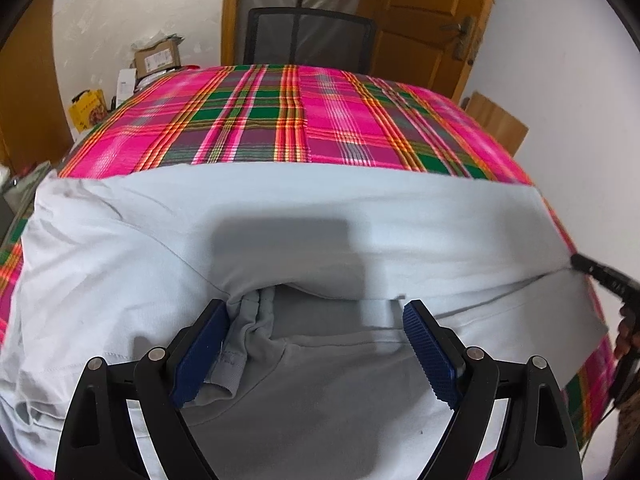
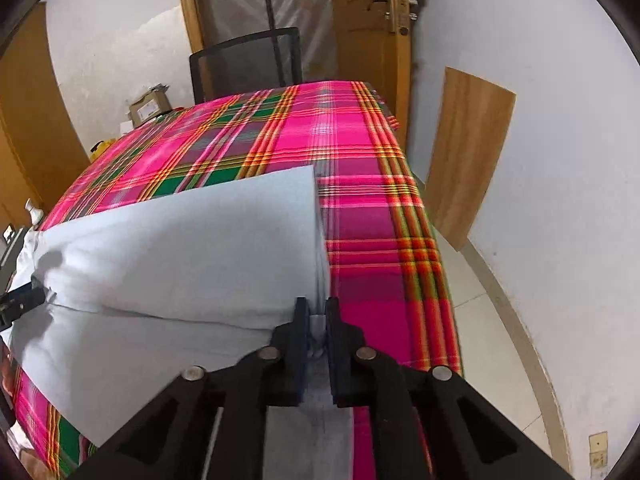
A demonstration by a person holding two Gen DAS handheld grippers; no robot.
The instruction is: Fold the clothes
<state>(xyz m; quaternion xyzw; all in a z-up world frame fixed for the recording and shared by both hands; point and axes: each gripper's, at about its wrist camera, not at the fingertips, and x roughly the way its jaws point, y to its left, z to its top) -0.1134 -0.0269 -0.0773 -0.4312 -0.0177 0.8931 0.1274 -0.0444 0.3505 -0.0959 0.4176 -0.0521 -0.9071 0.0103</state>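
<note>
Left wrist view first: a pale grey T-shirt [image 1: 280, 216] lies spread across the near half of a table under a pink, green and orange plaid tablecloth [image 1: 328, 128], its far edge running nearly straight from the left edge of the table to the right edge. The left gripper [image 1: 316, 344] hangs over the shirt's near part with its blue-padded jaws standing wide apart; the left pad [image 1: 204, 352] touches a bunched ribbed collar [image 1: 244, 344], while the right pad is clear of the cloth, so nothing is clamped. At the table's right edge the black tip of the right gripper [image 1: 588, 266] meets the shirt's fold. Beyond the far edge stands a black mesh chair [image 1: 308, 36], with a wooden door [image 1: 424, 20] behind it and a cardboard box [image 1: 158, 56] off the far left corner. Right wrist view: the right gripper [image 2: 316, 320] has its jaws drawn close together, pinching a thin fold of the T-shirt [image 2: 192, 248] at the shirt's right side, near the table's right edge. A wooden board [image 2: 468, 148] leans on the white wall beside the table. The left gripper's [image 2: 20, 302] tip shows at the shirt's far left.
</note>
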